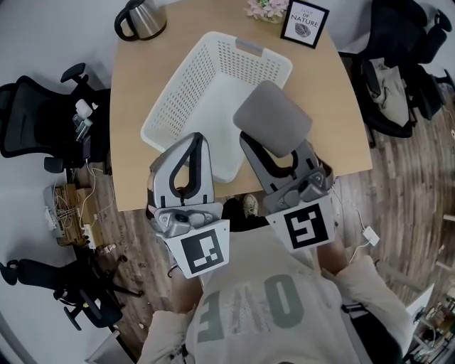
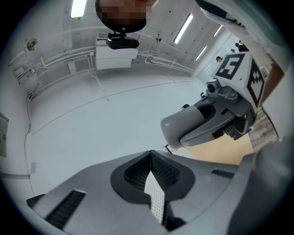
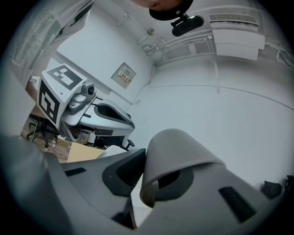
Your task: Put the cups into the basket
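From the head view I judge the job barely started: the white perforated basket (image 1: 190, 77) sits mid-frame on the tan surface (image 1: 135, 106), and the part of its floor I can see holds no cups, though its near corner is hidden behind my two raised tools. My right gripper (image 1: 274, 153), at centre right of the frame, has its fingers (image 3: 123, 170) clamped on the wall of a grey cup (image 1: 273, 118). The cup is held in the air over the basket's near right corner, its base turned up toward the head camera. My left gripper (image 1: 193, 142), lower centre left, carries nothing; its own view shows the fingers (image 2: 133, 173) pressed together at the tips, with only a sliver of basket mesh showing through the gap. I see no other cups on the surface, only a kettle (image 1: 142, 18) at upper left and a framed sign (image 1: 304, 23) at the top. What remains, I judge, is lowering this cup into the basket and letting go.
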Demonstrator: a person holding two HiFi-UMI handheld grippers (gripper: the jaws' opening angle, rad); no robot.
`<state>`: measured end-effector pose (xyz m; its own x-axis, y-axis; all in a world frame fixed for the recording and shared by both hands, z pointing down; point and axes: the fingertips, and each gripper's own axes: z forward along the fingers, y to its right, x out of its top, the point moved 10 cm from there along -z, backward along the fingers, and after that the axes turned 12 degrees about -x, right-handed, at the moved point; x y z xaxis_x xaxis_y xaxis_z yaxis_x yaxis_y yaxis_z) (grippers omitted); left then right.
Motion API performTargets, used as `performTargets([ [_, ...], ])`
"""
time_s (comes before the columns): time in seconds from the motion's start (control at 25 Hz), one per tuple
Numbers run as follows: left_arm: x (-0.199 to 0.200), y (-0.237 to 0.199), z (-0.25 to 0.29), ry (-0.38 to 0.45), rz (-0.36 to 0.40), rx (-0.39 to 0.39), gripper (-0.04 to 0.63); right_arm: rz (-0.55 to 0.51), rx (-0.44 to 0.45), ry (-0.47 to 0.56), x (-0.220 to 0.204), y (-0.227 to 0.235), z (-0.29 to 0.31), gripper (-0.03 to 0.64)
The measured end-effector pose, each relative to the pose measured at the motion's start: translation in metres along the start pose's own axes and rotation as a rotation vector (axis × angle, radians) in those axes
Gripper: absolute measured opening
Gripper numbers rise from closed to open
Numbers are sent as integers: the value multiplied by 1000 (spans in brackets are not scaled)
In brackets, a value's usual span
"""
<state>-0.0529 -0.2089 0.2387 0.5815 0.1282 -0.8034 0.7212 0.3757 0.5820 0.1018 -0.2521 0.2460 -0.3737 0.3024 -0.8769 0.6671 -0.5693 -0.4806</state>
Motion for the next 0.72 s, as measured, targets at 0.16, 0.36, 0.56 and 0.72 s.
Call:
performTargets([
  [0.16,-9,-15,14,15,9,-4,11,-20,-16,-5,-1,4,19,44],
  [0.36,-17,-44,34,48,21,-2,11,-50,-45,-16,3,13,47,44],
  [0.56,-27,-70,54,71,22,-3,11,-82,-60,-15,5,24,81,44],
  [0.72,-44,-85,65,71,6,-6,11,-118,-28,-40,2,24,107,44],
])
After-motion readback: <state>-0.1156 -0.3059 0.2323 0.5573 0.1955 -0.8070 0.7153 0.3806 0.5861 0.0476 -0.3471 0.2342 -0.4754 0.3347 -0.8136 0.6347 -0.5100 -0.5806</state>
